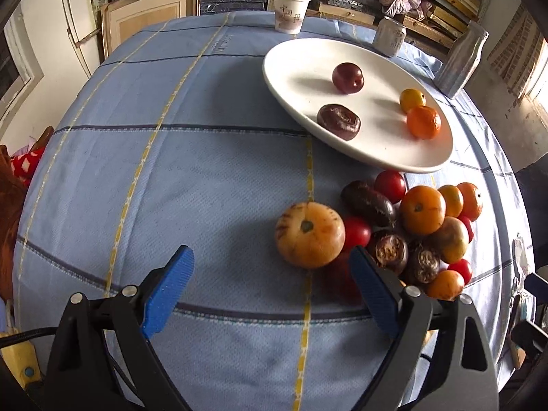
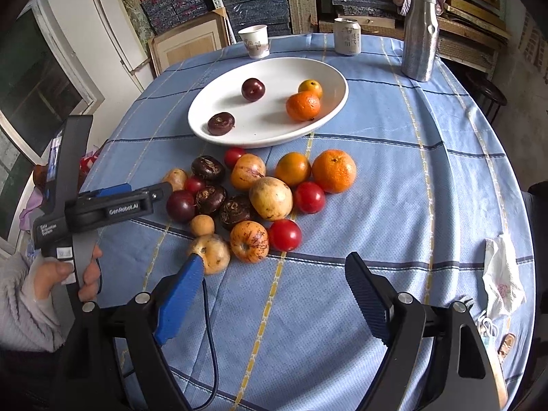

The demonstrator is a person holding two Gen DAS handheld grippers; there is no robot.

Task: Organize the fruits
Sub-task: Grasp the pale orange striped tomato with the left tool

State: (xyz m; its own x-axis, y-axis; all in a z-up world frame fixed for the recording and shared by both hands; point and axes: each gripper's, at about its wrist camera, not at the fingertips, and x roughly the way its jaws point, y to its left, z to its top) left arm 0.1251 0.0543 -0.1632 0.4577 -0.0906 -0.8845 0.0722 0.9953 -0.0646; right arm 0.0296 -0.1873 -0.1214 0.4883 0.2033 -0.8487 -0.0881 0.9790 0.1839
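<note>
A white plate point(image 1: 308, 68) point(image 2: 274, 75) holds a dark red plum point(image 1: 347, 77), a dark brown round fruit point(image 1: 338, 121), a small yellow fruit point(image 1: 412, 99) and a tangerine point(image 1: 423, 121). In front of it several loose fruits point(image 2: 260, 195) lie piled on the blue checked cloth. My left gripper point(image 1: 270, 251) is open, just short of a streaked yellow-orange fruit point(image 1: 310, 236) at the pile's near edge, with nothing between its pads. In the right wrist view it point(image 2: 150, 190) reaches in at the pile's left side. My right gripper point(image 2: 274, 259) is open and empty, just before a tan fruit point(image 2: 210, 251) and a red tomato point(image 2: 285, 235).
A paper cup point(image 2: 255, 41), a drink can point(image 2: 347, 36) and a metal bottle point(image 2: 419, 32) stand behind the plate near the far table edge. A crumpled white bag point(image 2: 501, 277) lies at the right edge. A hand in a grey sleeve point(image 2: 30, 294) holds the left gripper.
</note>
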